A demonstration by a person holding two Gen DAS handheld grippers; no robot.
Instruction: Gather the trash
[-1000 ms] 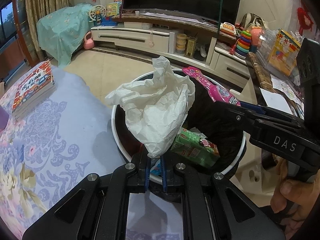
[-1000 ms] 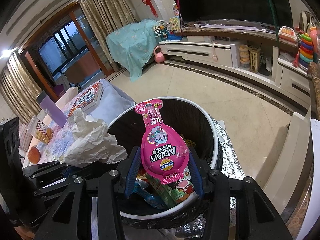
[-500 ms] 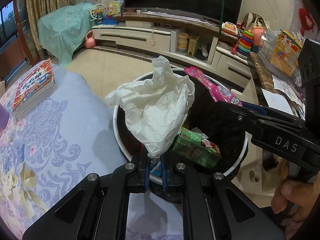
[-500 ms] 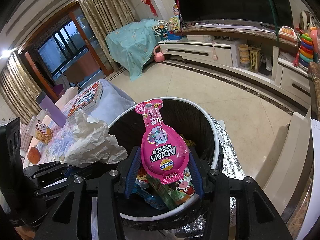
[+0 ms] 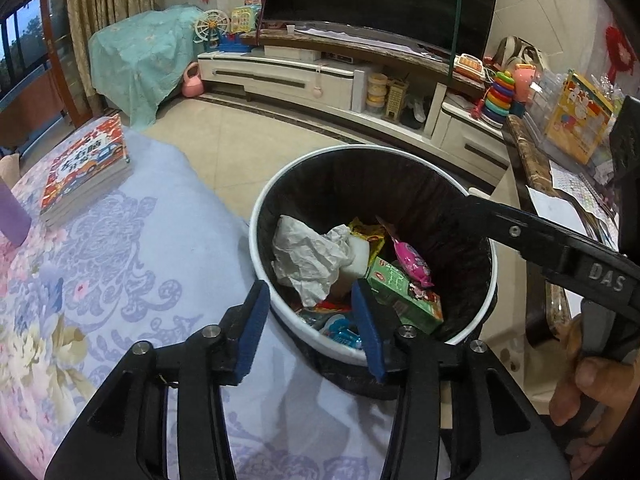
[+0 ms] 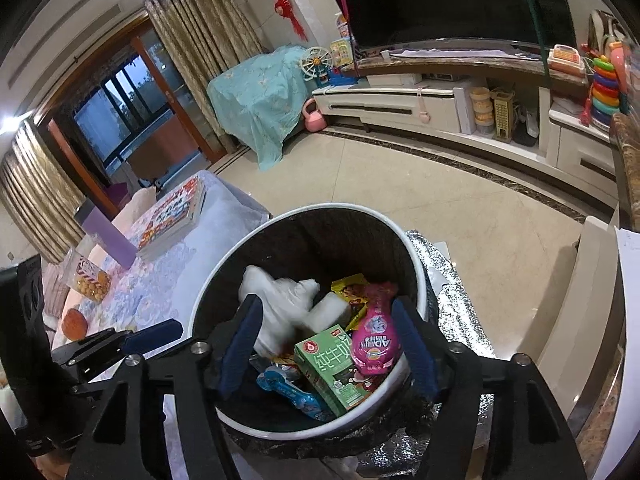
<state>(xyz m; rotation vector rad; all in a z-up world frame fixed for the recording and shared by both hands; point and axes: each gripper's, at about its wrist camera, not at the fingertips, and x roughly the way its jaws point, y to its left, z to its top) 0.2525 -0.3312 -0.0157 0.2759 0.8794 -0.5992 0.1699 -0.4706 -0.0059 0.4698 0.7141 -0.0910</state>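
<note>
A white-rimmed trash bin (image 5: 260, 256) with a black liner stands beside the table; it also shows in the right wrist view (image 6: 416, 264). Inside lie a crumpled white paper (image 5: 308, 256) (image 6: 280, 300), a pink snack pouch (image 5: 412, 260) (image 6: 376, 340), a green drink carton (image 5: 404, 296) (image 6: 332, 368) and other wrappers. My left gripper (image 5: 308, 320) is open and empty over the bin's near rim. My right gripper (image 6: 328, 344) is open and empty above the bin; its arm (image 5: 560, 248) crosses the left wrist view.
A floral tablecloth (image 5: 100, 280) covers the table left of the bin, with a stack of books (image 5: 84, 164) and a purple cup (image 6: 108, 232). A snack bag (image 6: 88, 276) and an orange (image 6: 74, 322) lie further back. A TV cabinet (image 6: 400, 104) lines the far wall.
Both grippers have opened. The white paper dropped from the left gripper and the pink pouch from the right one; both now lie in the bin.
</note>
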